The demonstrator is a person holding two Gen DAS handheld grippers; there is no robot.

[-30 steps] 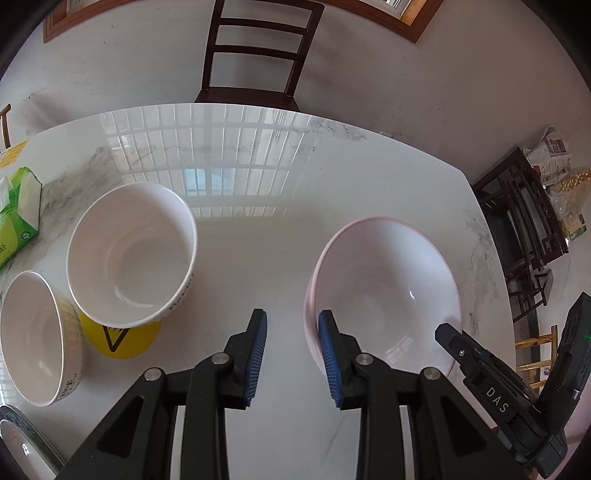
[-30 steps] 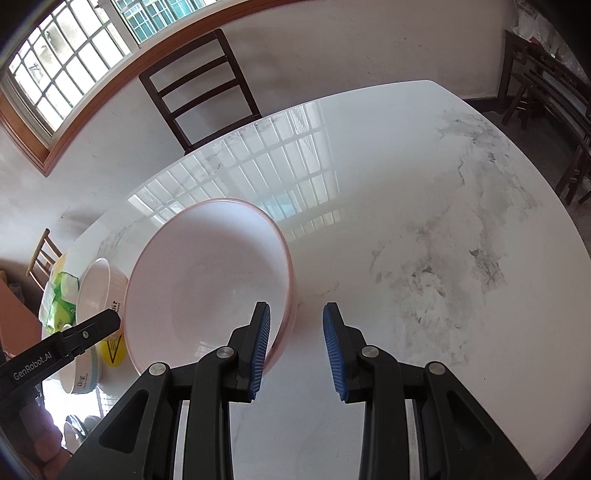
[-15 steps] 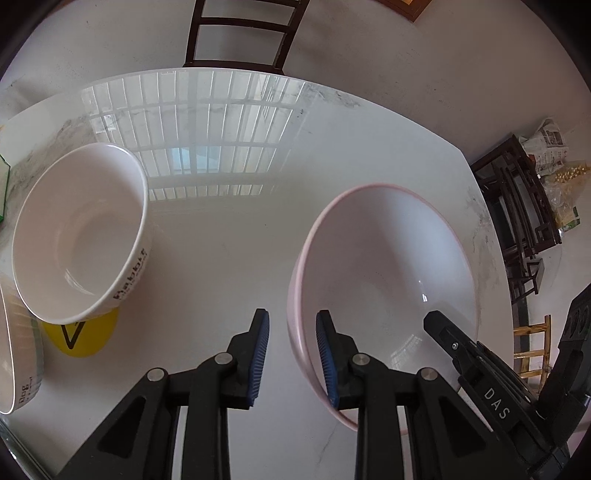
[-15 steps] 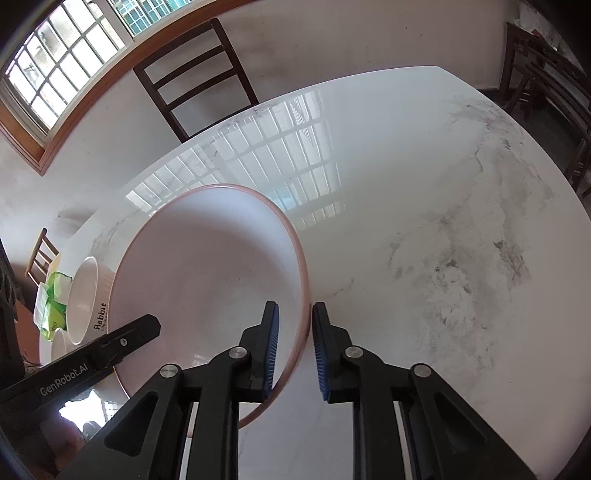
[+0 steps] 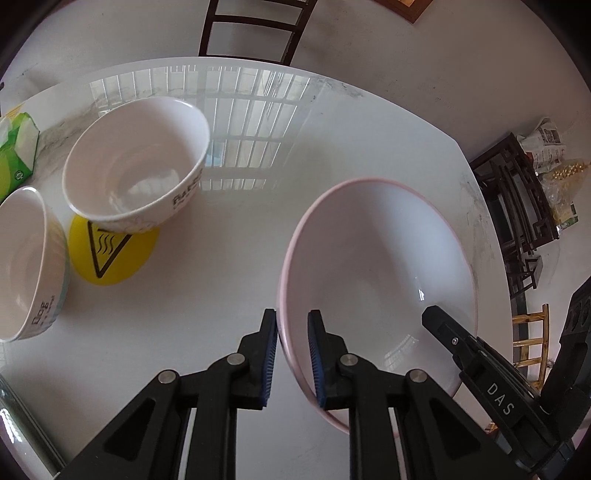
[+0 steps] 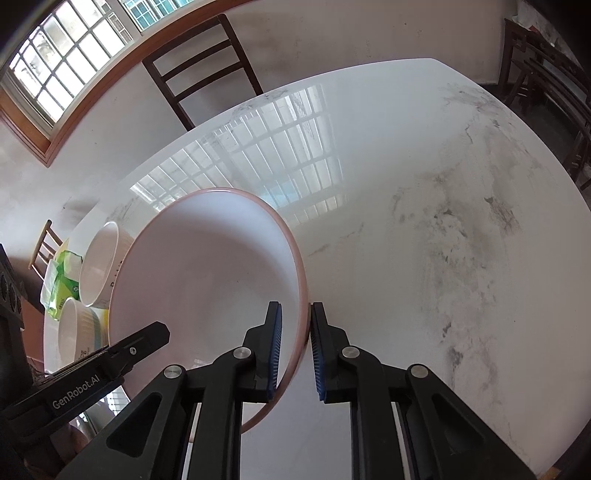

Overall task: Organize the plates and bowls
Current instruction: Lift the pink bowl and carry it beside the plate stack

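The big pink-rimmed bowl (image 5: 376, 280) is sitting toward the near right part of the white marble worktop (image 5: 229, 280), and both claws are gripping it at once. The left claw (image 5: 291, 354) is straddling the bowl's near left rim, with one blue pad (image 5: 269, 358) outside the wall and the other inside, pinched narrow on the rim. The right claw (image 6: 295, 350) is doing the same on the opposite rim, its inner pad (image 6: 275, 350) inside the bowl (image 6: 207, 280) and the outer one pressed against the pink edge, so it's pinching the bowl too. From the right wrist view the bowl is looking tilted, though the fisheye is bending things so I can't tell if it's actually off the worktop (image 6: 424, 229). Off to the left, well apart from the big bowl, a white bowl with black lettering (image 5: 136, 166) is resting on a yellow round mat (image 5: 110, 254) with a black hot-surface triangle (steam squiggles and all). Just beside that one, at the left edge, a second white bowl with "Dog" on its side (image 5: 26, 258) is standing upright. A green and white tissue pack (image 5: 16, 155) is lying behind those two near the far left corner. A dark wooden chair (image 5: 255, 29) is standing at the far side of the worktop, and dark wooden furniture with newspapers (image 5: 517, 206) is sitting on the floor off to the right.
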